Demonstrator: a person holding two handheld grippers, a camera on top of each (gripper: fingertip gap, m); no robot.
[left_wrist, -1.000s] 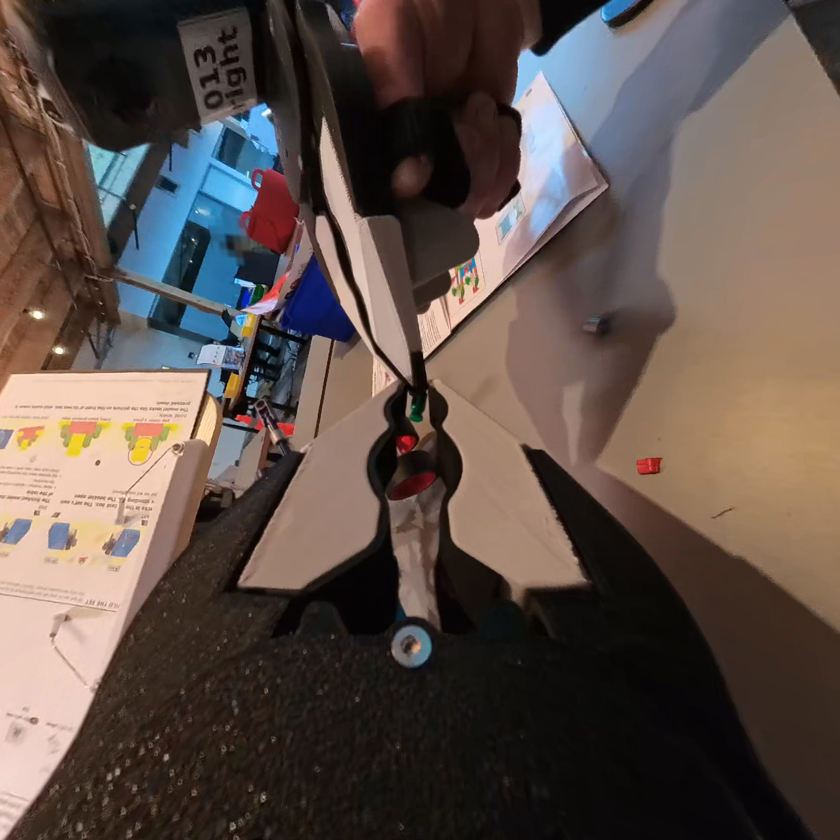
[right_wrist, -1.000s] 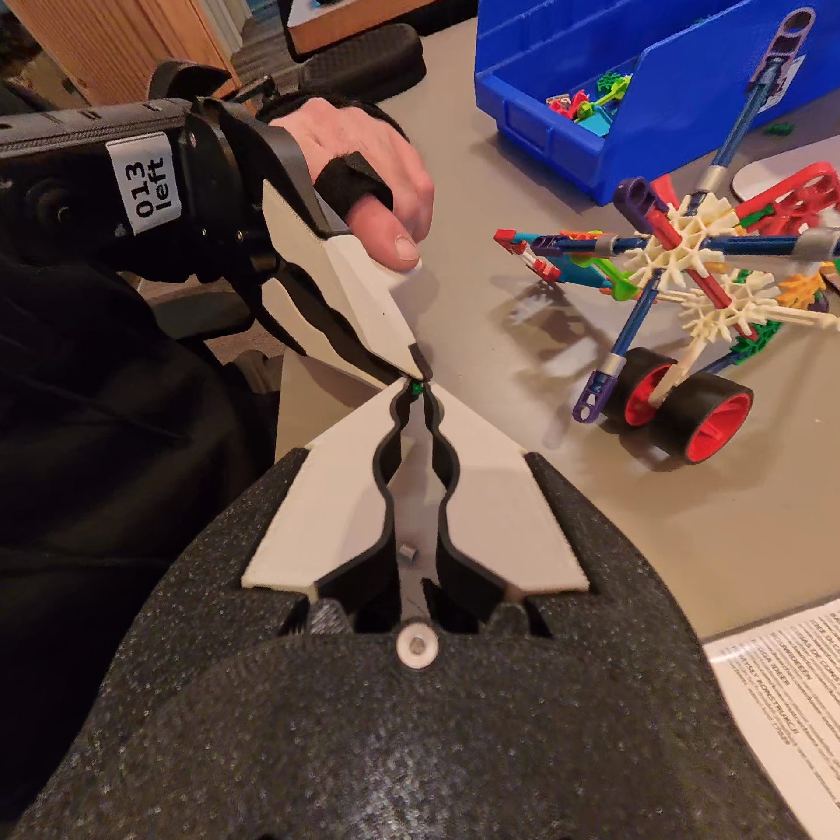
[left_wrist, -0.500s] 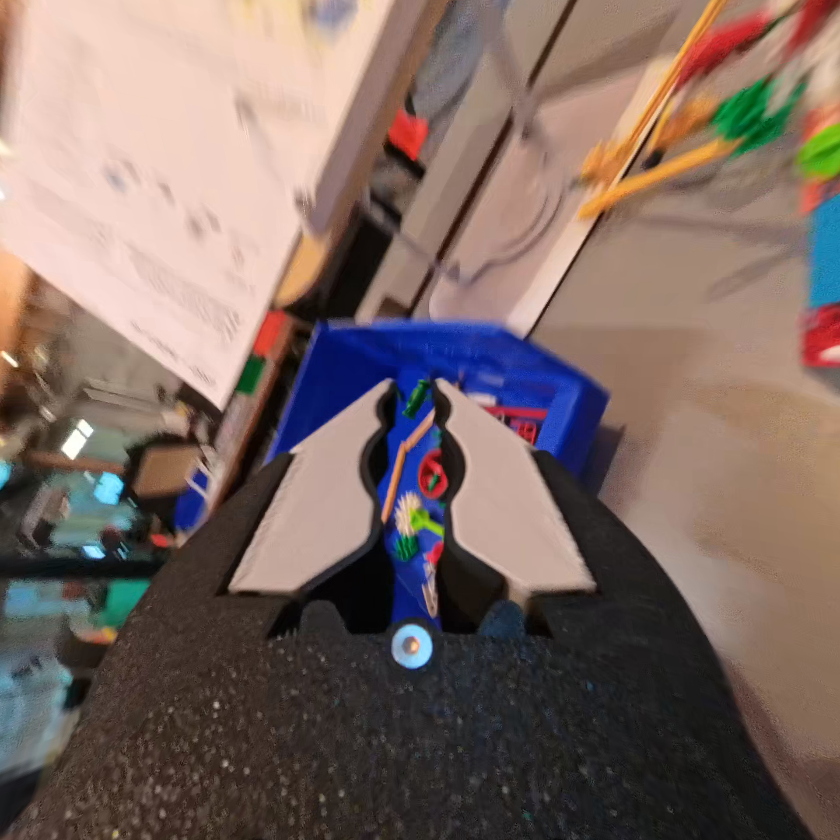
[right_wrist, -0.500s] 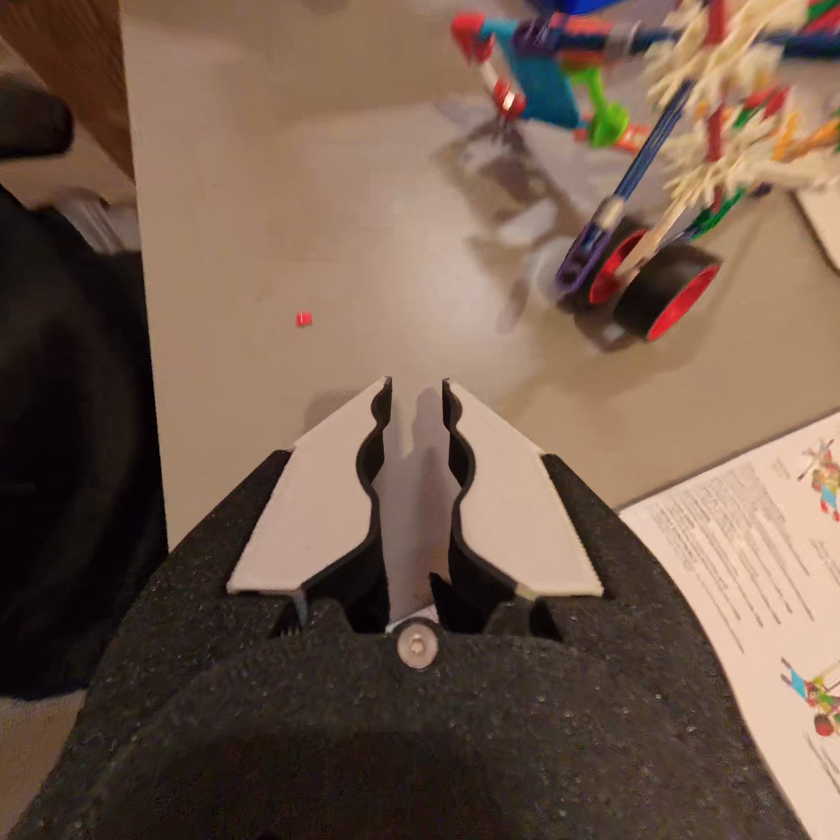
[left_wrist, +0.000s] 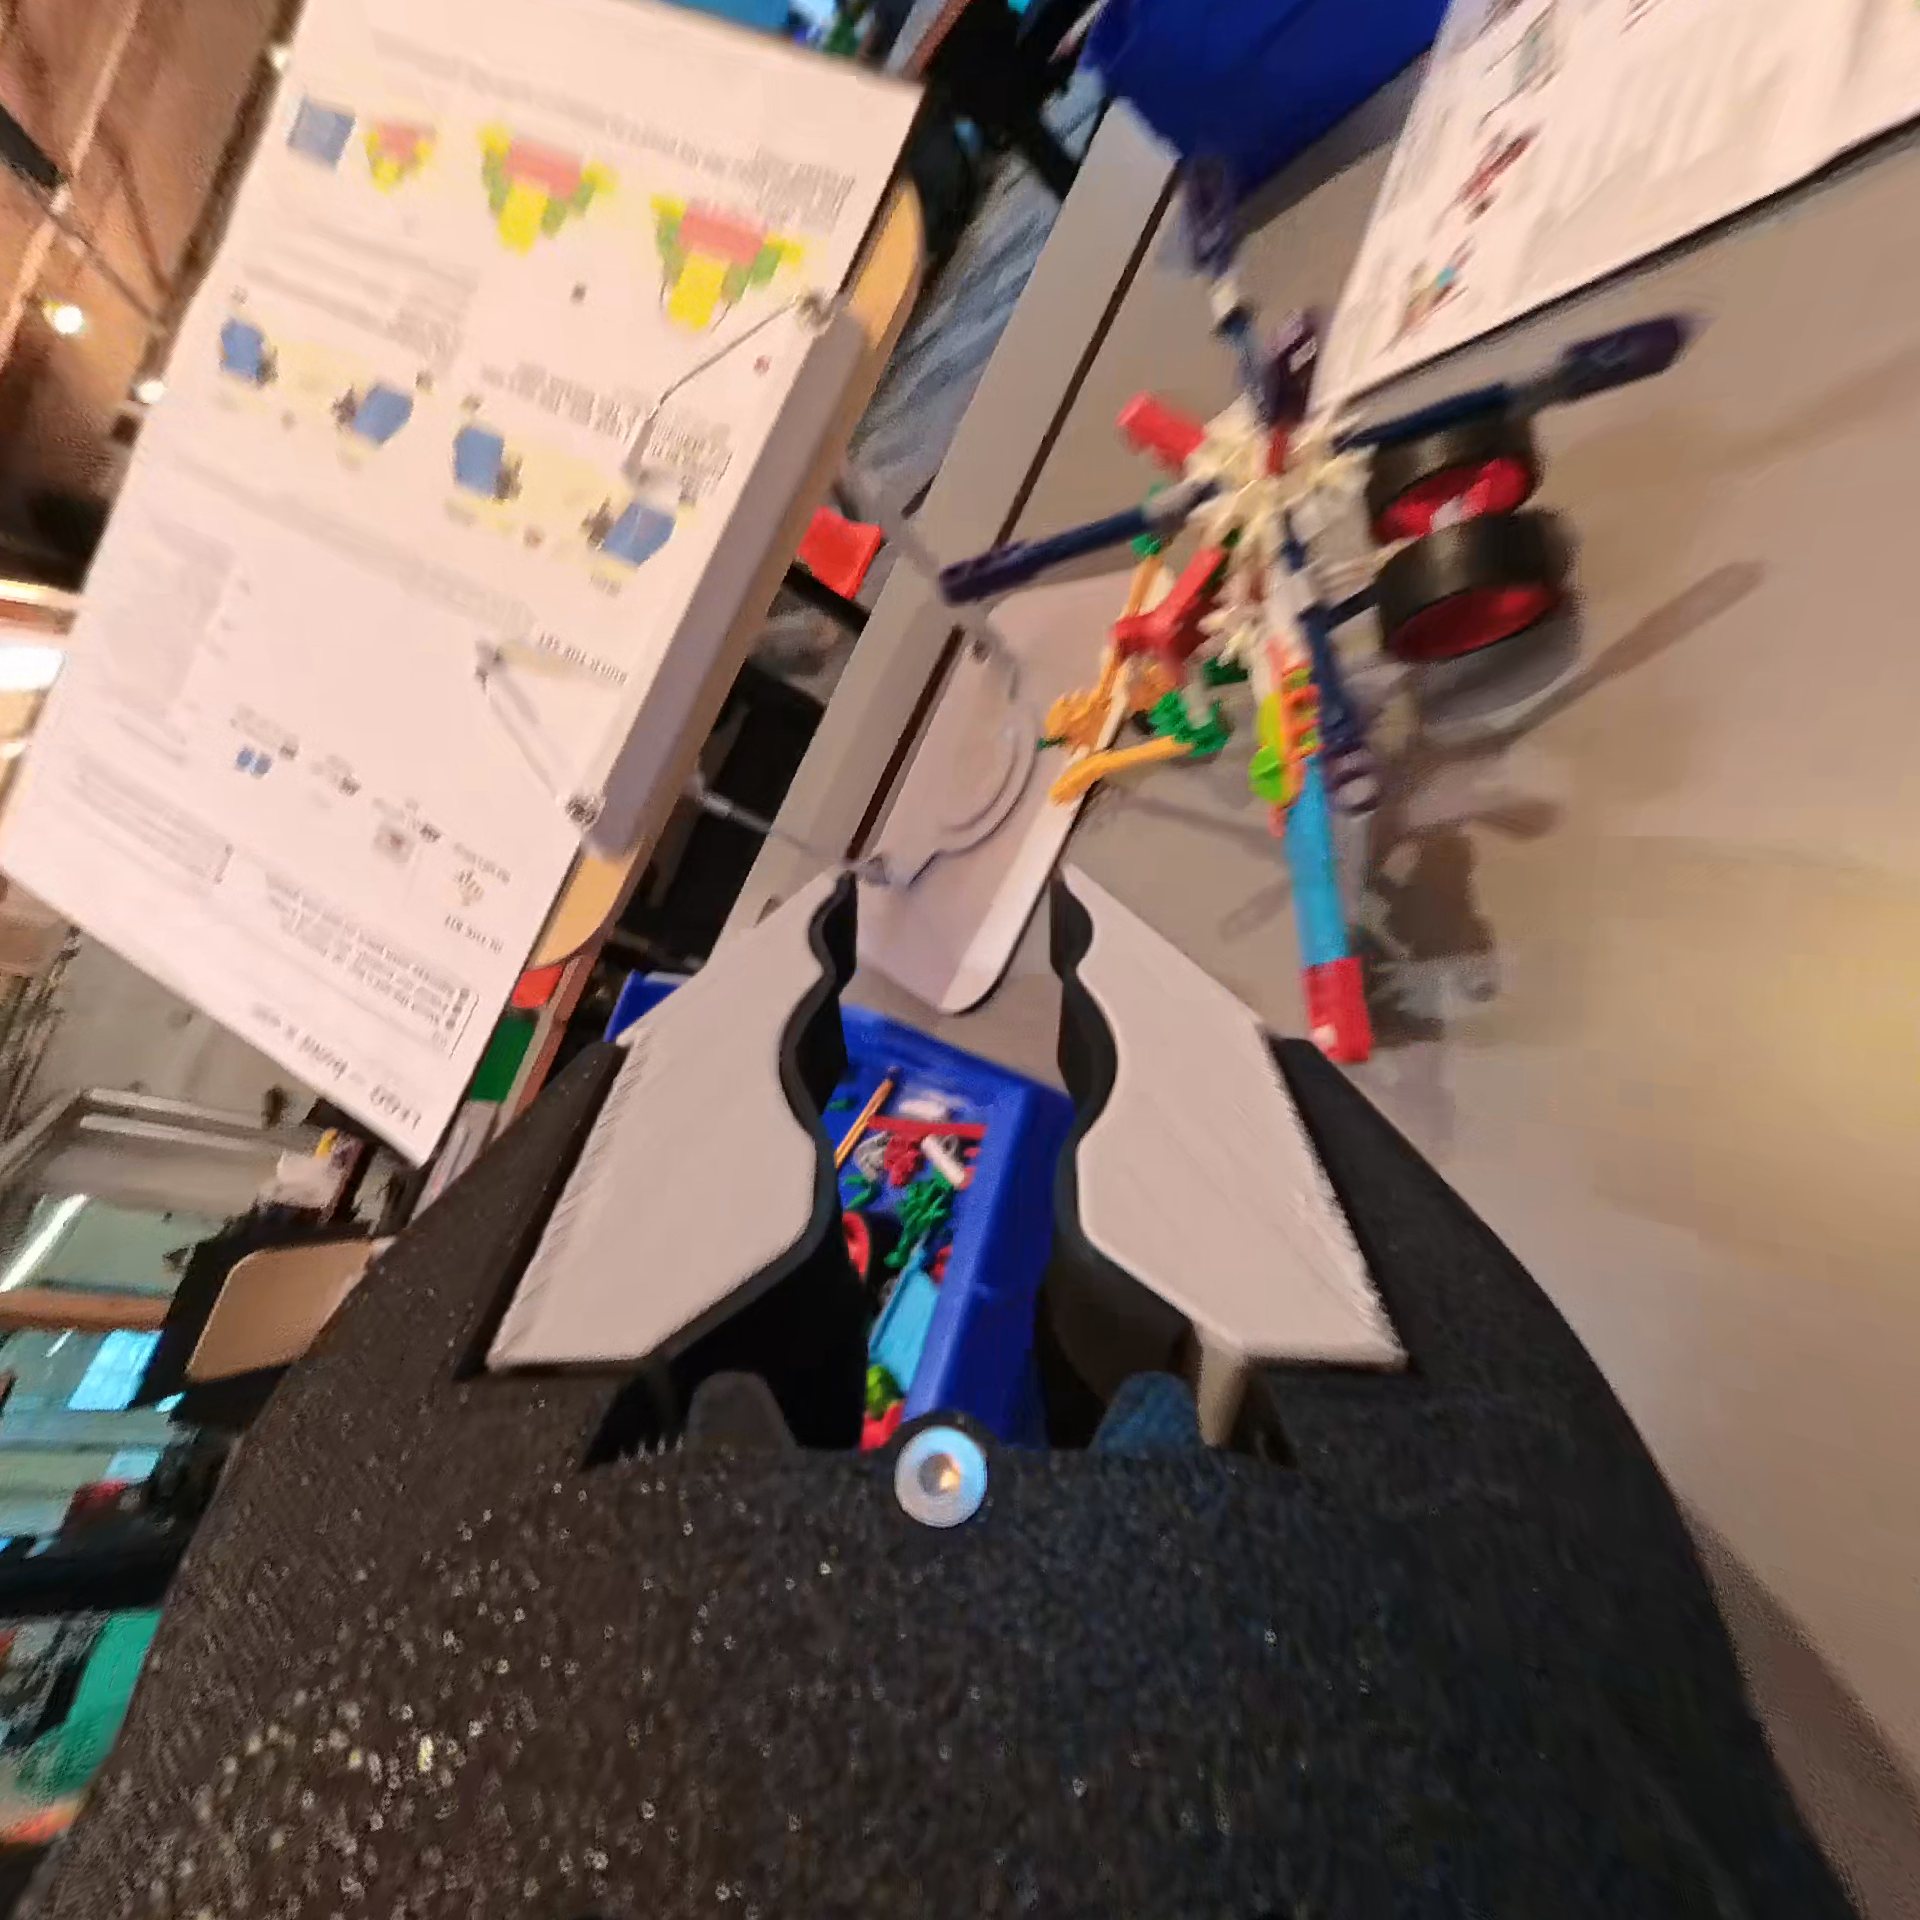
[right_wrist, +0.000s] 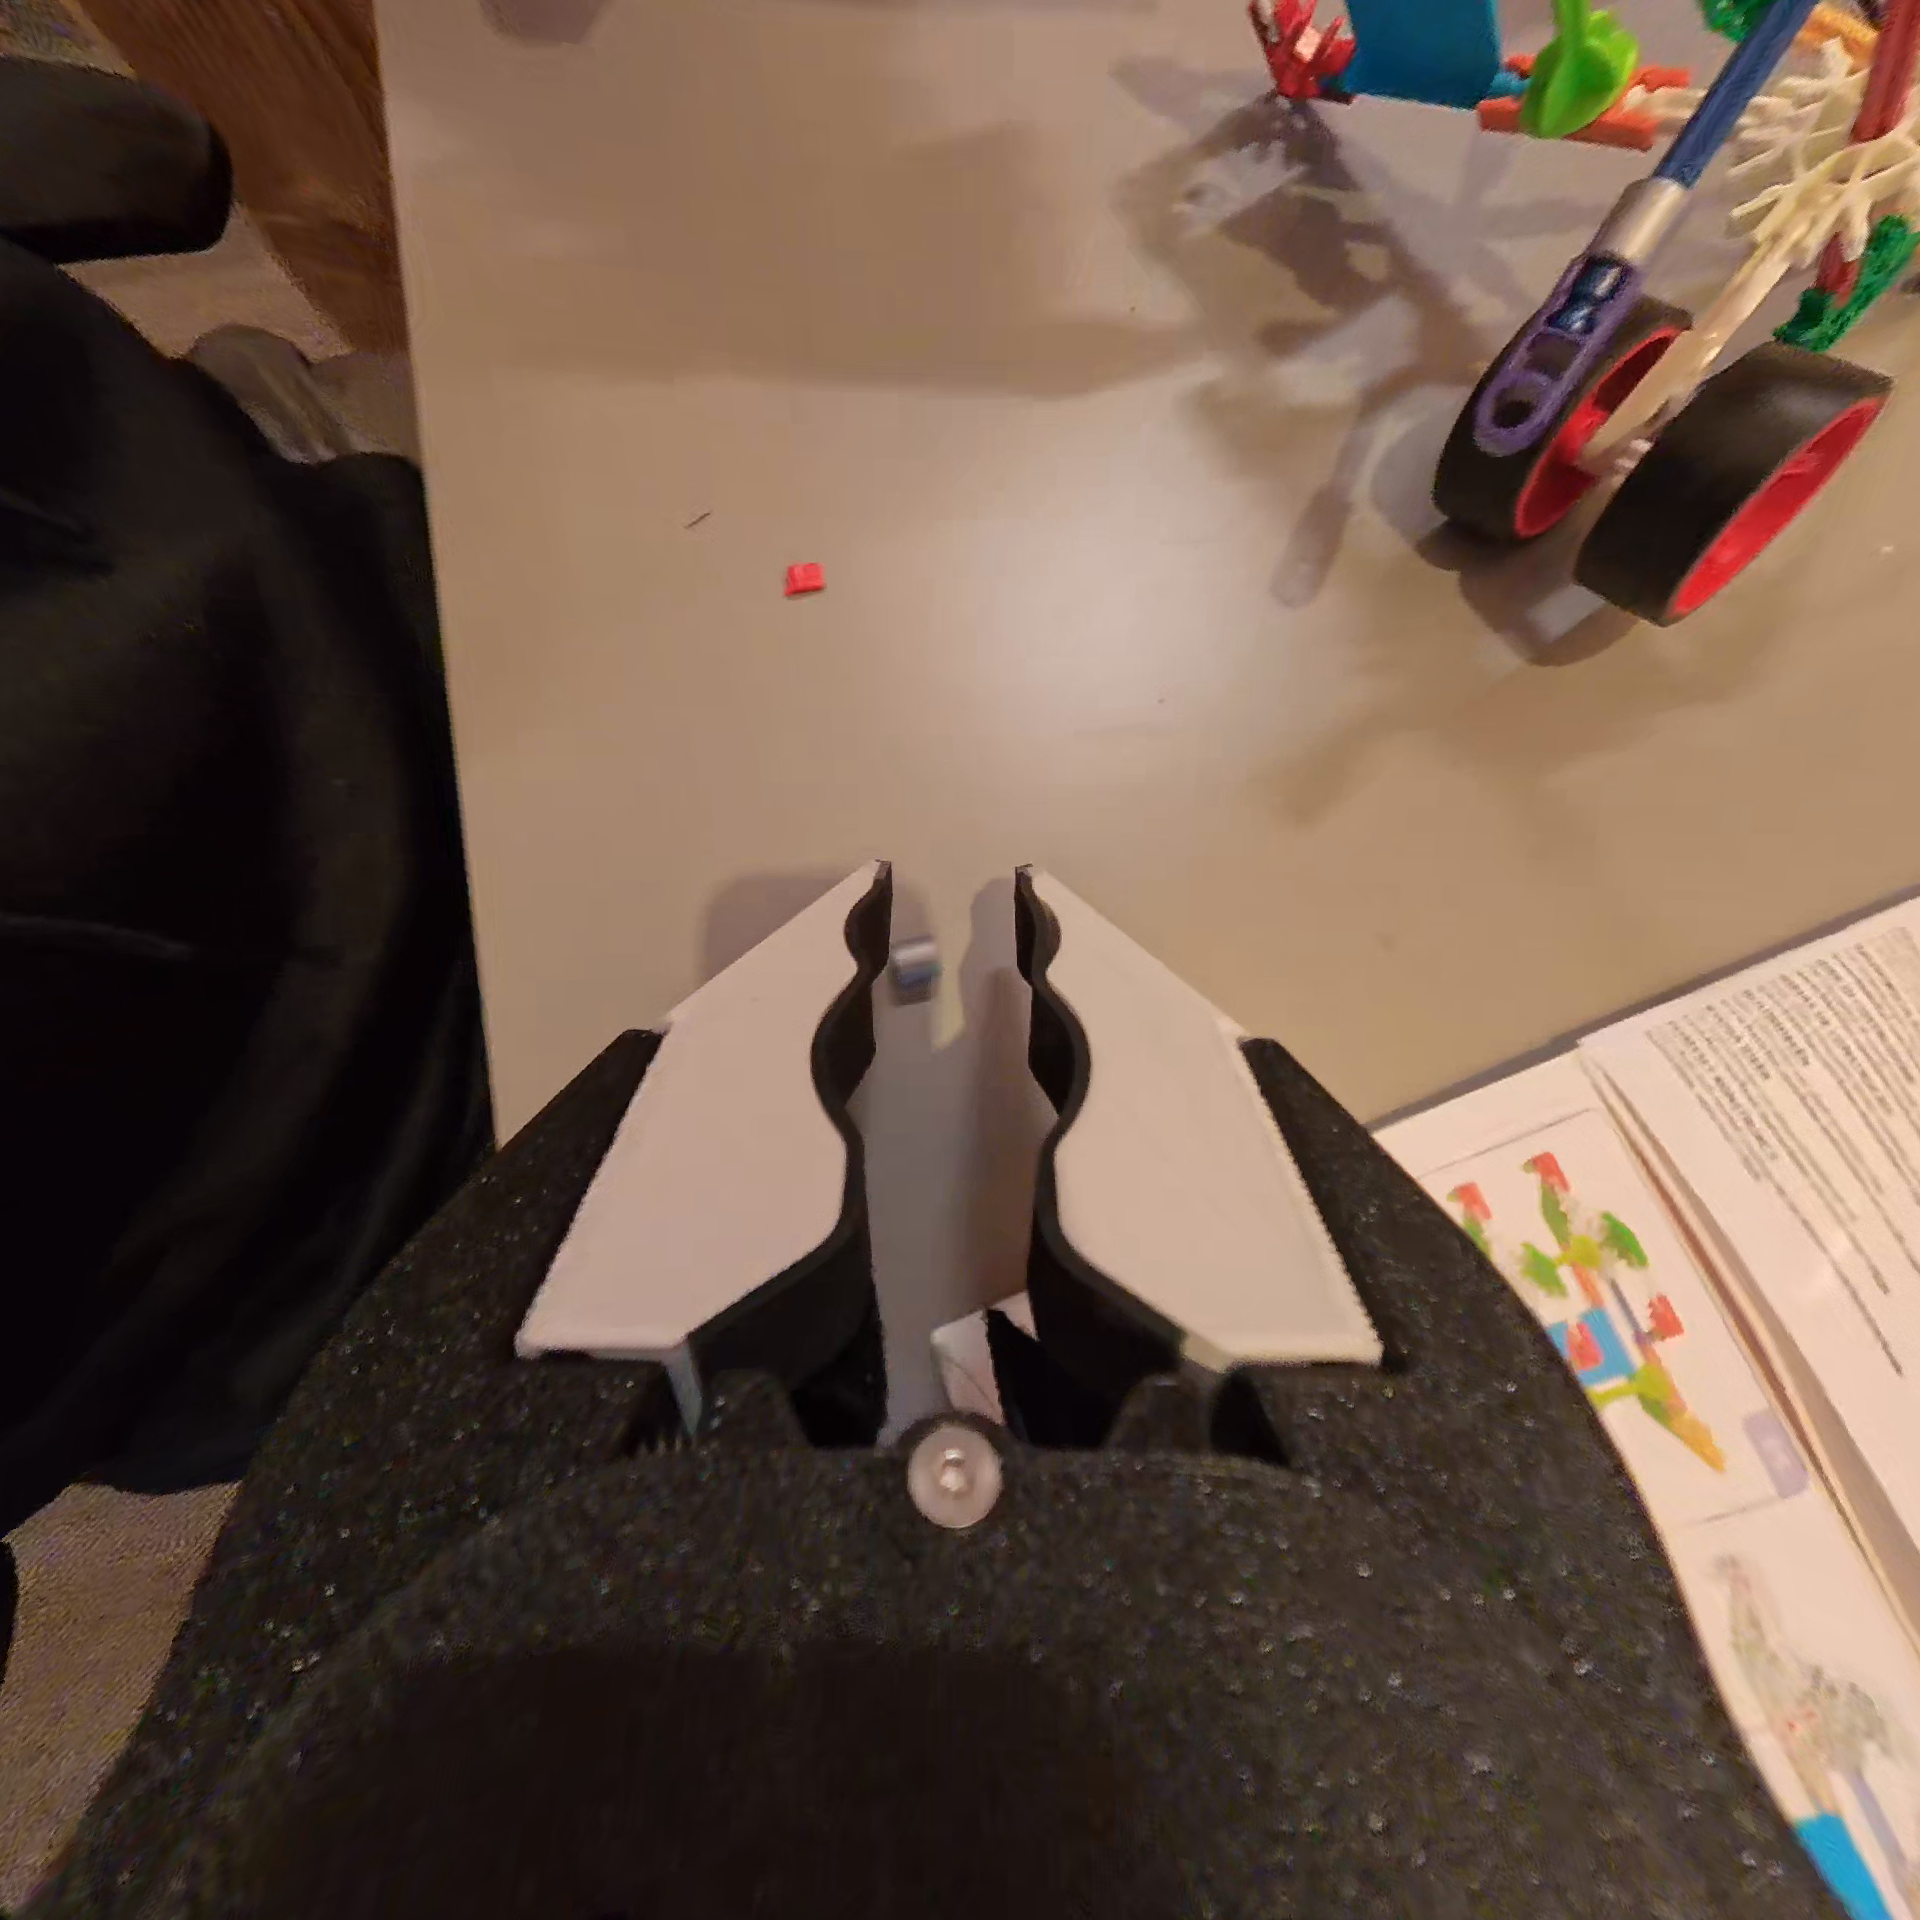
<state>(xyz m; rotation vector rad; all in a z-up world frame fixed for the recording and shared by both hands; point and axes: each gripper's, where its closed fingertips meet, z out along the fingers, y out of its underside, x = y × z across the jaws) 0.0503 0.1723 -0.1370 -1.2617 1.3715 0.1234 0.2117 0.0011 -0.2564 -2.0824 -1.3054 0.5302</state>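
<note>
Left gripper (left_wrist: 951, 894): jaws spread wide, nothing between them. Directly below the gap sits a blue bin (left_wrist: 1013, 1122) of mixed small plastic parts (left_wrist: 914, 1174). Just past the fingertips is a white rounded board (left_wrist: 997, 831) lying on the grey table (left_wrist: 1714, 935). Ahead and right of the tips: a rod-and-connector toy model (left_wrist: 1268, 582) with white snowflake hubs, blue rods and two black wheels with red hubs (left_wrist: 1465, 551), well clear of the fingers. Ahead-left: a propped instruction sheet (left_wrist: 416, 520) with coloured diagrams. Far right-ahead another printed sheet (left_wrist: 1621, 135) lies on the table. View is motion-blurred.

Right gripper (right_wrist: 953, 878): jaws partly apart, a moderate gap, gripping nothing. A small grey cylindrical piece (right_wrist: 912, 966) lies on the table (right_wrist: 1039, 644) in the gap, close to the left finger's inner edge; cannot tell if it touches. Ahead-left of the tips, apart: a tiny red piece (right_wrist: 803, 579). Far ahead-right: the same toy model (right_wrist: 1704, 312), wheels (right_wrist: 1725, 488) resting on the table. Right of the gripper: an open instruction booklet (right_wrist: 1714, 1195) at the table edge. Left of the gripper: dark clothing (right_wrist: 208, 831) beyond the table edge.
</note>
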